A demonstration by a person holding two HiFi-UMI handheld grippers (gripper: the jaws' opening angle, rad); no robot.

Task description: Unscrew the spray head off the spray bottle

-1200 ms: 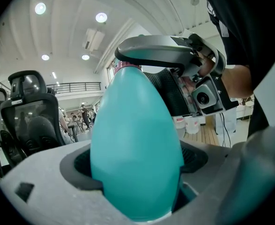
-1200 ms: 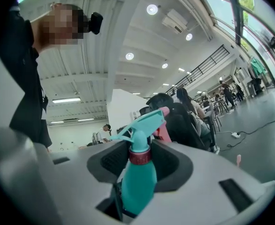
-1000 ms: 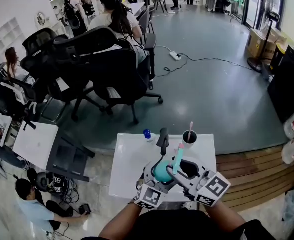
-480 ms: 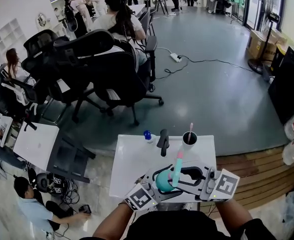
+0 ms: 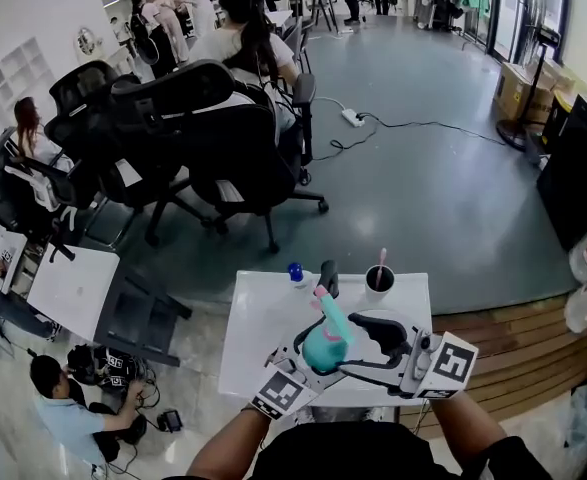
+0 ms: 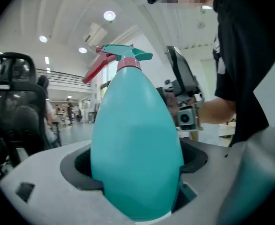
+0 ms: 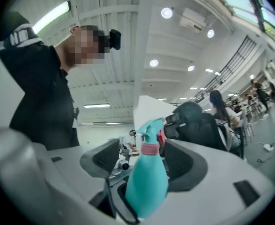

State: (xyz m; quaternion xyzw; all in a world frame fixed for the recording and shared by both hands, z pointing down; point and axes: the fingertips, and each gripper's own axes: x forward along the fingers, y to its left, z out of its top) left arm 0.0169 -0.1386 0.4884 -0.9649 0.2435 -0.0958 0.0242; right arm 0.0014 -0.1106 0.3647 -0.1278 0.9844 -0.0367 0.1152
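Bottle up off the table. You've got the teal spray bottle (image 5: 325, 346) clamped in your left gripper (image 5: 311, 356), and the left gripper view shows both jaws pressed hard against its fat lower body (image 6: 136, 149). The white table (image 5: 263, 318) sits below the bottle, clear of it.

The spray head (image 5: 323, 300) leans up and away from you. In the left gripper view it is seated on the pink collar, red trigger sticking out to one side (image 6: 123, 55).

Your right gripper (image 5: 358, 340) comes in from the bottle's right, and its jaws have just been opening. They're spread wide now. In the right gripper view the bottle's neck and head (image 7: 152, 129) stand between the two dark pads (image 7: 104, 159), with a gap on either side.

Beyond the bottle, a black cup (image 5: 379, 279) with a straw stands on the table.
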